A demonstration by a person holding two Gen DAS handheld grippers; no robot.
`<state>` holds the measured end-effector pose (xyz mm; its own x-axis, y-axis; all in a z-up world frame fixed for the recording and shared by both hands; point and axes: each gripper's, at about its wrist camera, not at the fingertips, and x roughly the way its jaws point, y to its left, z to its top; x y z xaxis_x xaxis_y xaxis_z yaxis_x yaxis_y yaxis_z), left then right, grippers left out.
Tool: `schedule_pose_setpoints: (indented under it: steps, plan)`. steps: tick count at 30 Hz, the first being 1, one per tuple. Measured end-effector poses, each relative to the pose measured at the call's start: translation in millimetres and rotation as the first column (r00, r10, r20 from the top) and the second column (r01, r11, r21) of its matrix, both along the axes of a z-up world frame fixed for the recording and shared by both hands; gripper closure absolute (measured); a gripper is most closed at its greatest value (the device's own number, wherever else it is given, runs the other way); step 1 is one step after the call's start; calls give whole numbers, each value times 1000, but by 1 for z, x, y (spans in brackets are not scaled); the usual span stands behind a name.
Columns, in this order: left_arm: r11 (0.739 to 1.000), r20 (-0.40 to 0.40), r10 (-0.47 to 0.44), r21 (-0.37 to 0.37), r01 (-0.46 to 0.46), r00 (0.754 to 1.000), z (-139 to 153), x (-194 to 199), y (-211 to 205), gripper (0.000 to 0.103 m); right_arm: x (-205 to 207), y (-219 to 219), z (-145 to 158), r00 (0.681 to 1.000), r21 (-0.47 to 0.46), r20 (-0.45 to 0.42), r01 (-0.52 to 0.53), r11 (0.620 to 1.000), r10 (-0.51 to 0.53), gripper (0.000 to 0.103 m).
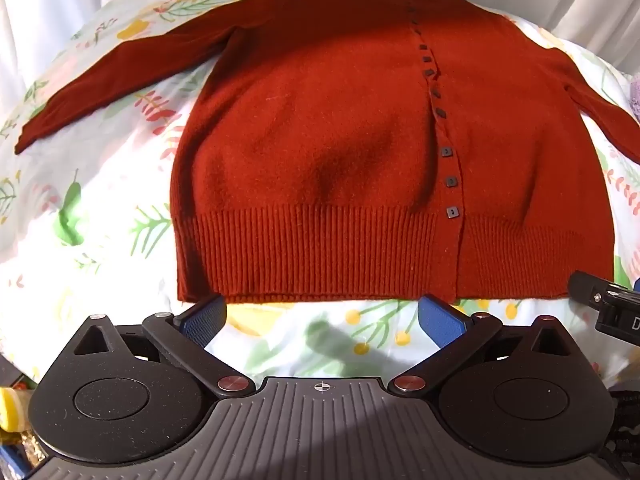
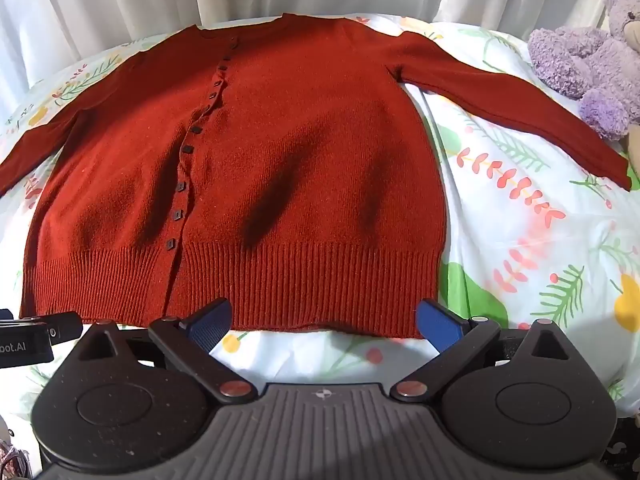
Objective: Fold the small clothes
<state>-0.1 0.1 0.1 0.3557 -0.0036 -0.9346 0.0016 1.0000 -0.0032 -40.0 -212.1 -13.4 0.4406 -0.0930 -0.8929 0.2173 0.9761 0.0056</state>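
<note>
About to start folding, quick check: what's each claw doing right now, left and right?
Left claw: open, holding nothing, near the red cardigan's hem.
Right claw: open, holding nothing, at the same hem.

A red knitted cardigan lies flat and spread out on a bed sheet with flowers and leaves on it. It is buttoned shut, with a row of small dark square buttons running from the neck down to the bottom, and it has a wide ribbed band along the bottom edge, which is the side nearest the cameras. Both long sleeves stick out to the sides and slant down, the left sleeve one way and the right sleeve the other.
</note>
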Motion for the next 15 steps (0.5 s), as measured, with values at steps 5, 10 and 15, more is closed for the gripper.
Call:
schedule_pose_setpoints:
  steps: [5, 10, 15]
  plan:
    - [1000, 1, 2, 0, -2, 1000, -3, -1, 1, 0, 0, 1, 0, 1000, -2, -2, 0, 1000, 0, 4]
    - [1000, -1, 8, 4, -8, 1000, -2, -1, -1, 0, 0, 0, -1, 1000, -5, -3, -6, 1000, 6, 4]
    - [1000, -3, 2, 6, -2, 1000, -1, -2, -2, 0, -1, 0, 1, 1000, -3, -3, -2, 1000, 2, 4]
